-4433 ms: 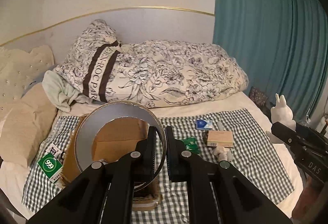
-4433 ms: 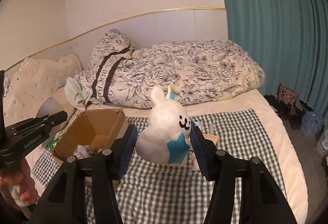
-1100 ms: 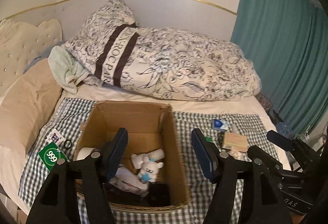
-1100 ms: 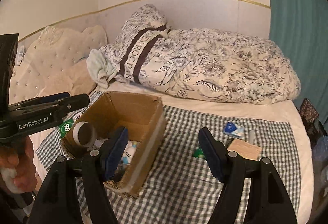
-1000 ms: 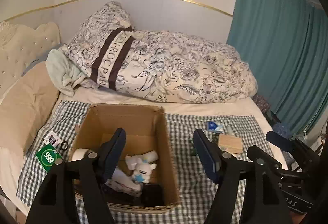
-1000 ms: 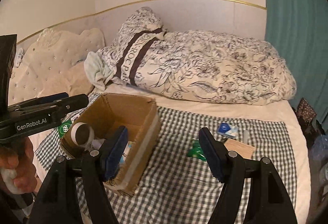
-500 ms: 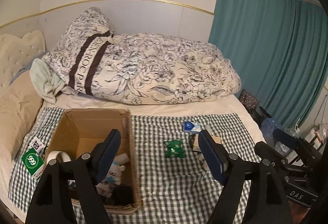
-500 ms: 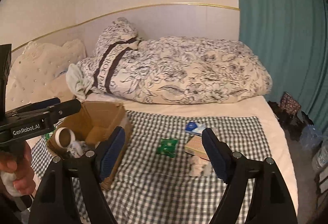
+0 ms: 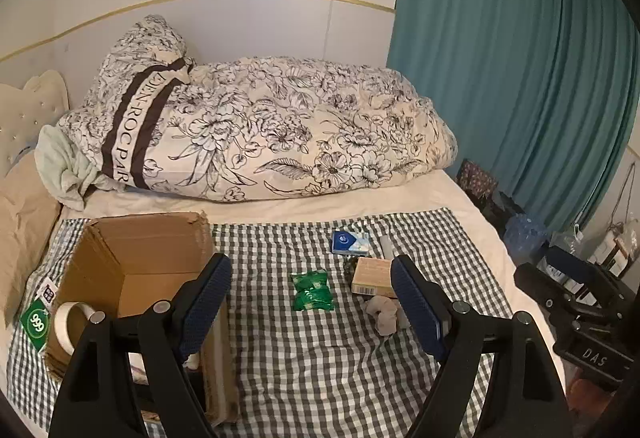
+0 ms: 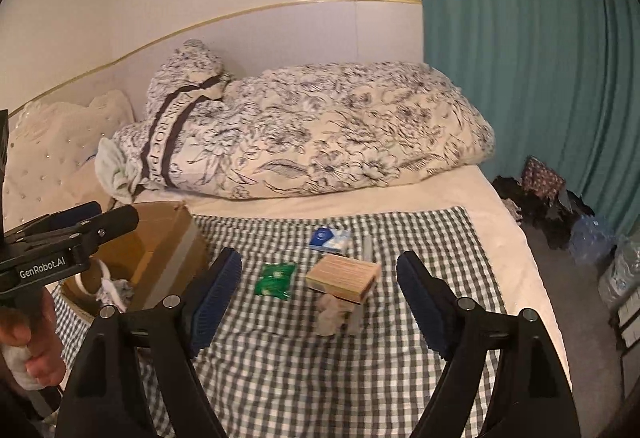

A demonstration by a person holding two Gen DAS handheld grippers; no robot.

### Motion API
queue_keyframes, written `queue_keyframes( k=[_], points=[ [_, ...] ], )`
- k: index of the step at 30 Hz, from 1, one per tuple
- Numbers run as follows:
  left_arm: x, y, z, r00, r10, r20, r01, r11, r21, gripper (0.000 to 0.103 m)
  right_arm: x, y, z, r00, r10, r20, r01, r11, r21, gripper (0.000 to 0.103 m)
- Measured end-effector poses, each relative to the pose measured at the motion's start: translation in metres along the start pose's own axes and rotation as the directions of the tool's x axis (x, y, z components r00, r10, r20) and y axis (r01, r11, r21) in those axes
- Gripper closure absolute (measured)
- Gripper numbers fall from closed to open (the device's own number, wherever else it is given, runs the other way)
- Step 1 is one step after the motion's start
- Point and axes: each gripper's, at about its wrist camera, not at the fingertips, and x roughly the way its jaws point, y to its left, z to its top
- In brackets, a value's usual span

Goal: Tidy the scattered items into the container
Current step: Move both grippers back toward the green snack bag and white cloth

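The left gripper is seen opening, nothing between its pads; the right gripper is held apart and empty. At frame centre a green packet, wooden box and crumpled sock are scattered; the cardboard box is set lower left

"999" on green packet; "GenRobot.AI" on left tool.

A green packet lies on green-and-white checked cloth beside a brown cardboard box and teal curtain.
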Motion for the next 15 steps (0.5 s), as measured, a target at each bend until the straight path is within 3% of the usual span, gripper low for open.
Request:
queue_keyframes(
  k=[8, 15],
  points=[
    [0.043, -0.014, -0.013, 0.999, 0.021, -0.046, -0.020, 0.999, 0.030, 0.019, 0.031, -0.030, -0.012, 0.998, -0.020, -0.054, 0.022, 0.999, 0.037, 0.023],
    [0.090, -0.014, -0.032, 0.994, 0.038, -0.103, -0.034, 0.998, 0.044, 0.019, 0.071, -0.049, -0.029, 0.992, 0.014, -0.126, -0.004, 0.997, 0.079, 0.023]
  ],
)
